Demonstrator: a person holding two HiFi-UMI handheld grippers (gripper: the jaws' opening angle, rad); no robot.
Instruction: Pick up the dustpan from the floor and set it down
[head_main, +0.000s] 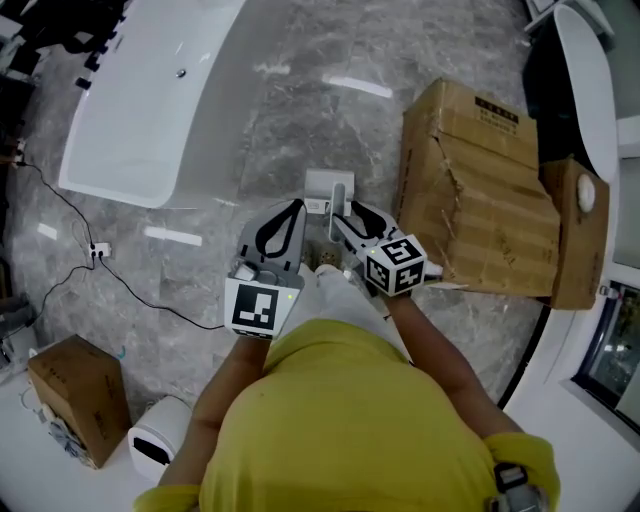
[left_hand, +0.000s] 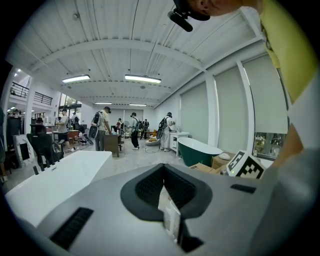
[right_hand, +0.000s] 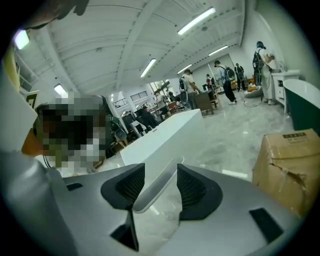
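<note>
The light grey dustpan (head_main: 322, 184) is low over the grey marble floor, just ahead of both grippers; I cannot tell whether it rests on the floor. Its pale handle (right_hand: 166, 176) runs between the dark pads of my right gripper (right_hand: 156, 188), with a gap on each side, so those jaws stand open around it. In the head view the right gripper (head_main: 346, 213) sits just behind the pan. My left gripper (head_main: 298, 207) reaches the pan's left edge. Its pads are closed on a white labelled part of the dustpan (left_hand: 169, 214).
A white bathtub (head_main: 150, 110) lies to the far left. A large torn cardboard box (head_main: 480, 190) stands close on the right, another tub (head_main: 590, 90) behind it. A small box (head_main: 80, 400), a white device (head_main: 160, 440) and a floor cable (head_main: 130, 290) sit left of my body.
</note>
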